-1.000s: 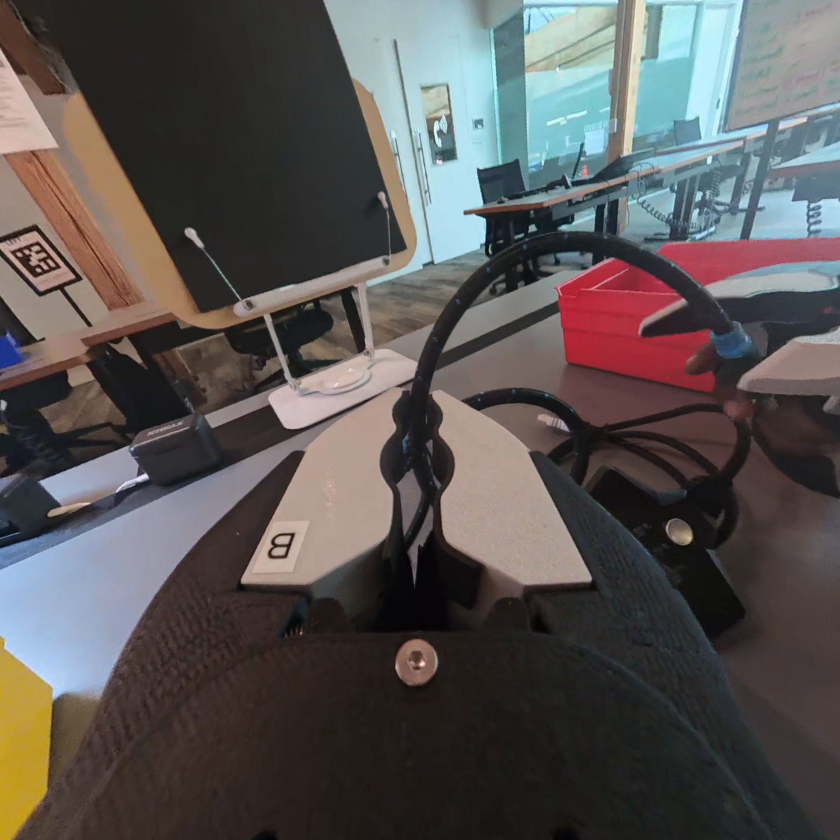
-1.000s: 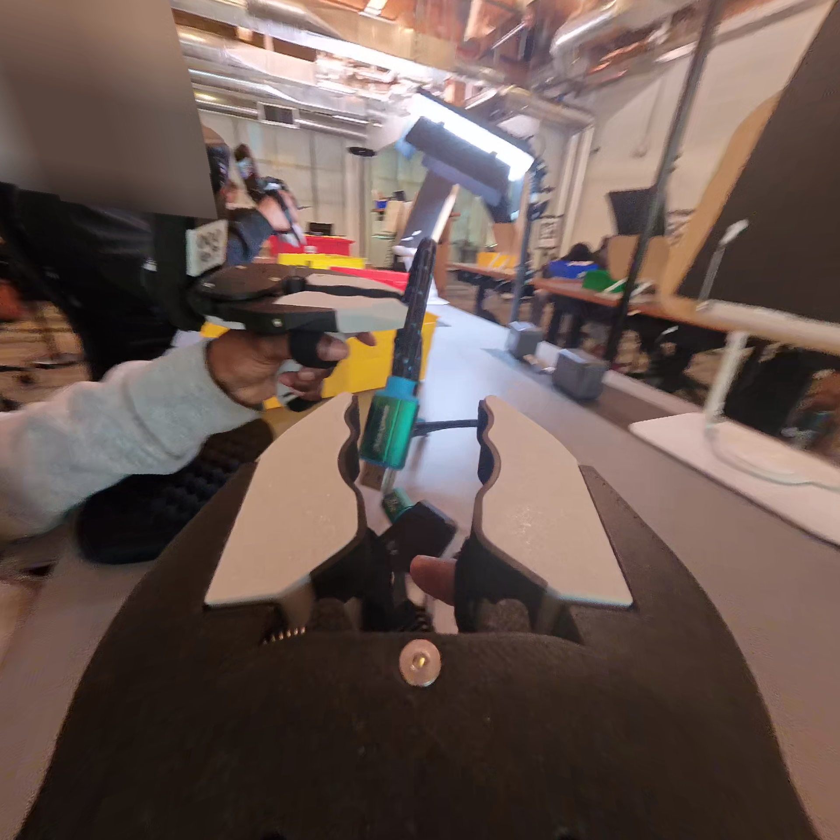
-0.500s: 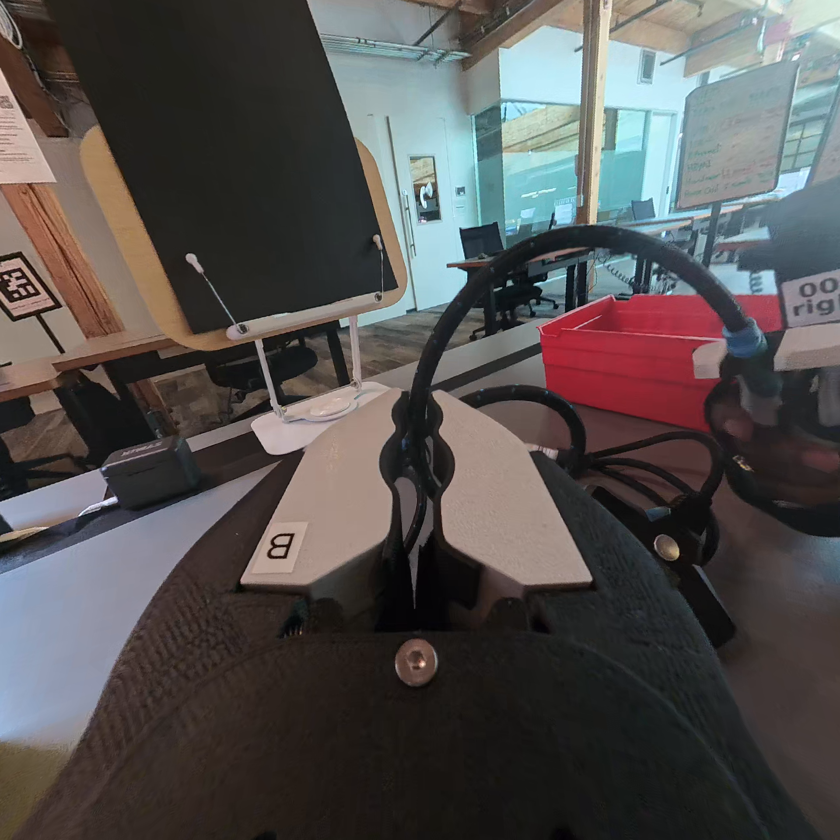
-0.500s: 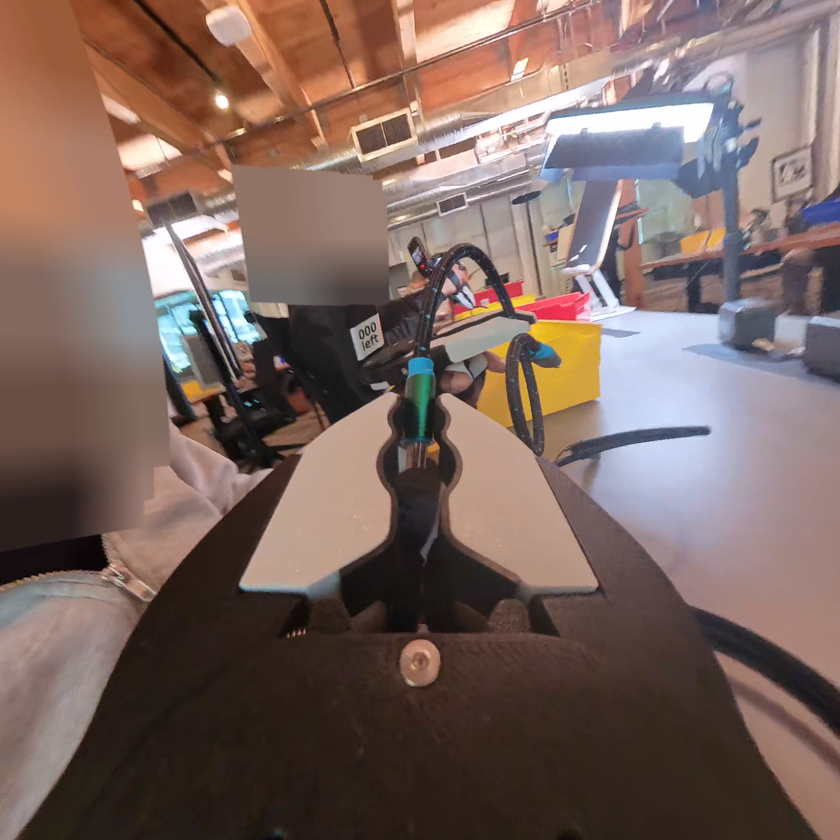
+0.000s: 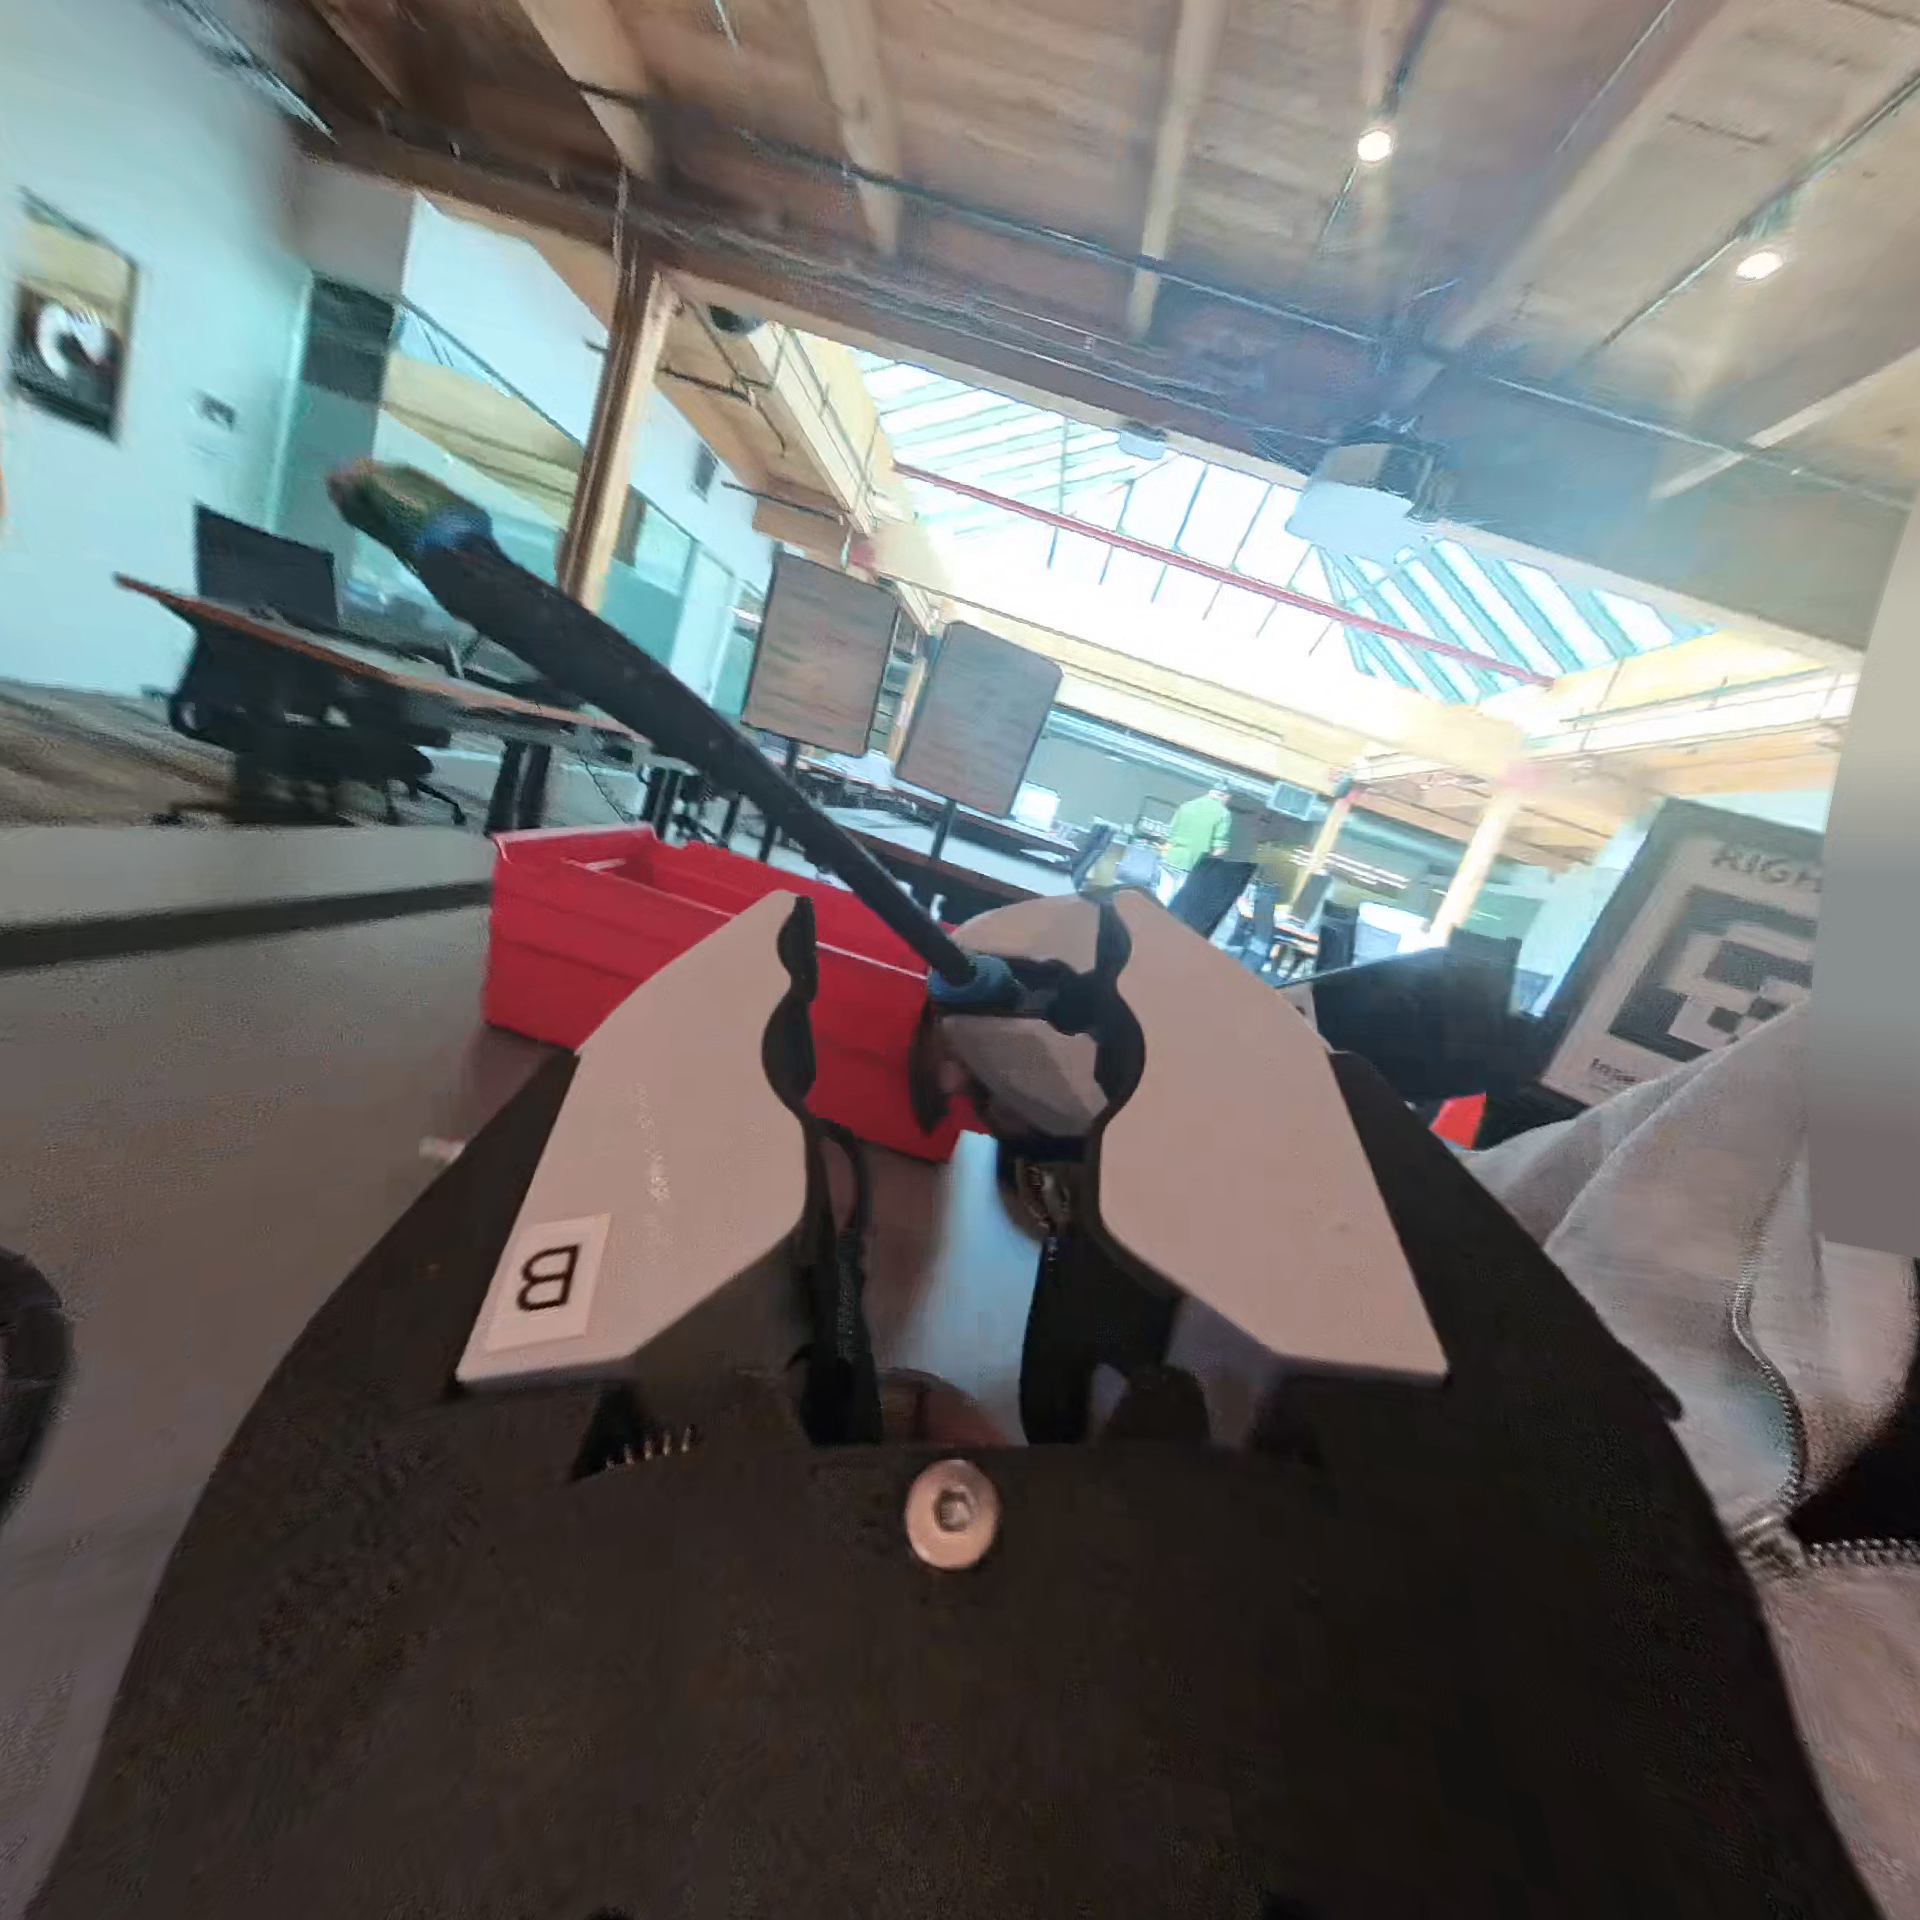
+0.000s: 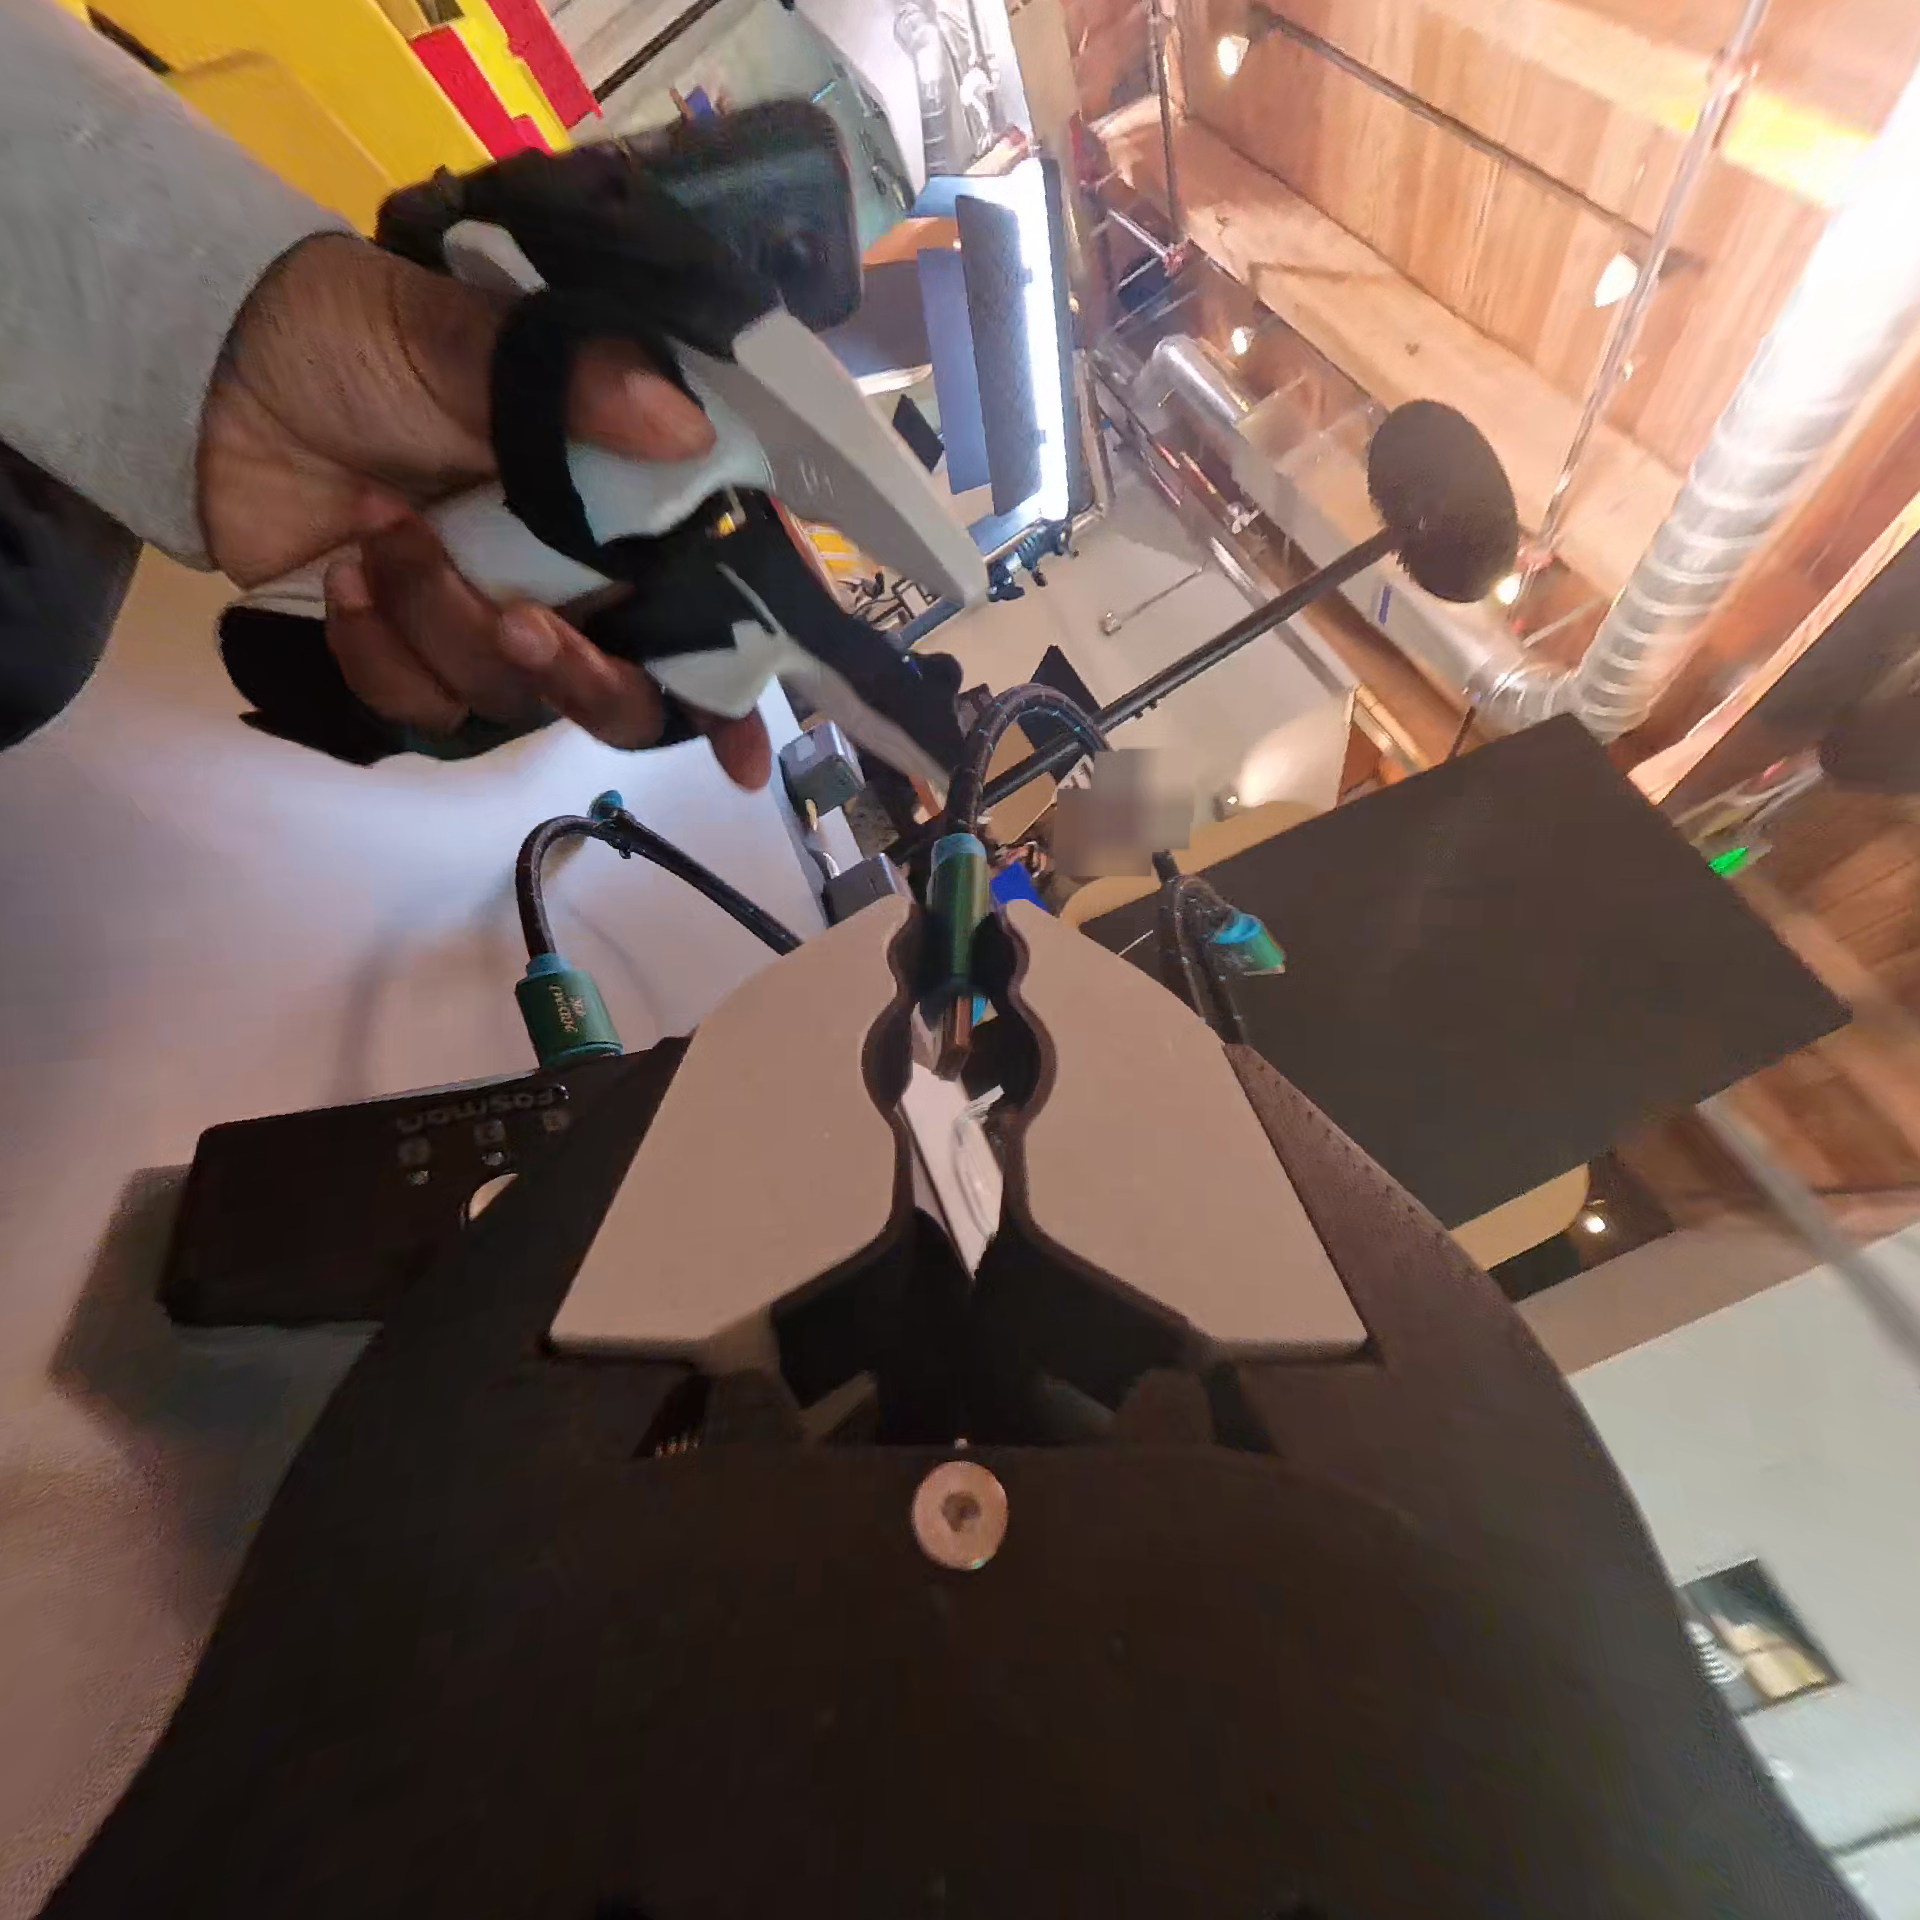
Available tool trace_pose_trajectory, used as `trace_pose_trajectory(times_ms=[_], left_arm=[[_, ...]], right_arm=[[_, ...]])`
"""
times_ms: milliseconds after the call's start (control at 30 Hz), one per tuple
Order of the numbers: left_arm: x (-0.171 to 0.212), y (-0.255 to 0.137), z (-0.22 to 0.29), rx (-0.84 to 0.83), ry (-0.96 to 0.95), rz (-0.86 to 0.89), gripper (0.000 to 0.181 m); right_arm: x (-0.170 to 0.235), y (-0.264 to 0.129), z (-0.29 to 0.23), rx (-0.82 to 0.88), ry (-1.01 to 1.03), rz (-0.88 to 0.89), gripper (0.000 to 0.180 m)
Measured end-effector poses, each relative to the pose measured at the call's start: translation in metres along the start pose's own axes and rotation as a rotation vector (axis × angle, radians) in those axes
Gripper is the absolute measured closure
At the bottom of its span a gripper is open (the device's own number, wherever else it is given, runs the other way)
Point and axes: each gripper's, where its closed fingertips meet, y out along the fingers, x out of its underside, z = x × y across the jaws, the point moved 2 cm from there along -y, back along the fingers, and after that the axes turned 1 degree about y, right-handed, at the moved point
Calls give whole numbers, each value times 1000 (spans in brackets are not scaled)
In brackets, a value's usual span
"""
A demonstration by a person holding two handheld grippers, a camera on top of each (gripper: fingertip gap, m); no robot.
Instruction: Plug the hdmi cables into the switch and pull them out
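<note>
right gripper (image 6: 956, 977): clenched on a green-bodied HDMI plug (image 6: 954, 914), plug pinched in the wavy notch between the grey fingers (image 6: 769, 1143), cable end up, metal tip down toward the camera.
held cable (image 6: 997, 727): black braided, arched up from the plug and went behind the left gripper's tip.
left gripper (image 5: 951, 997): released, jaws clearly apart, nothing pinched between them; grey finger with a lettered sticker (image 5: 665, 1174) on the left side of the view.
left gripper, seen from right wrist view (image 6: 831, 488): held by a bare hand (image 6: 416, 499) in a grey sleeve, tip pointing down-right, close above the held plug; whether it touched the cable could not be told.
right gripper, seen from left wrist view (image 5: 1023, 1039): its grey tip showed through the left jaw gap, a black cable (image 5: 665, 707) rising from it up-left to a blurred green plug end (image 5: 390, 499).
switch (image 6: 384, 1184): black flat box on the pale table (image 6: 208, 914), left of the right gripper's fingers.
plugged cable (image 6: 566, 1013): second green plug seated upright in the switch's far edge, black lead looping off it.
third plug (image 6: 1242, 945): teal-green, loose, just right of the right fingers.
red bin (image 5: 644, 935): on the table beyond the left fingers.
</note>
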Motion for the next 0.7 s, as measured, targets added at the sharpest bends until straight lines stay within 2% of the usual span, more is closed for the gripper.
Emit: trace_pose_trajectory(times_ms=[133, 300, 433, 533, 700], left_arm=[[17, 5, -4, -15, -33, -74, 130], [33, 12, 16, 173, -165, -158, 133], [46, 13, 19, 159, -70, -253, 136], [48, 12, 20, 154, -22, -267, 151], [51, 12, 21, 166, -42, -298, 153]], right_arm=[[-11, -2, -3, 38, -128, 36, 168], [-27, -6, -15, 30, -241, 115, 168], [-26, -3, -21, 7, -280, 94, 168], [-23, -2, -24, 0, -305, 73, 168], [-18, 0, -30, -34, -362, 49, 168]])
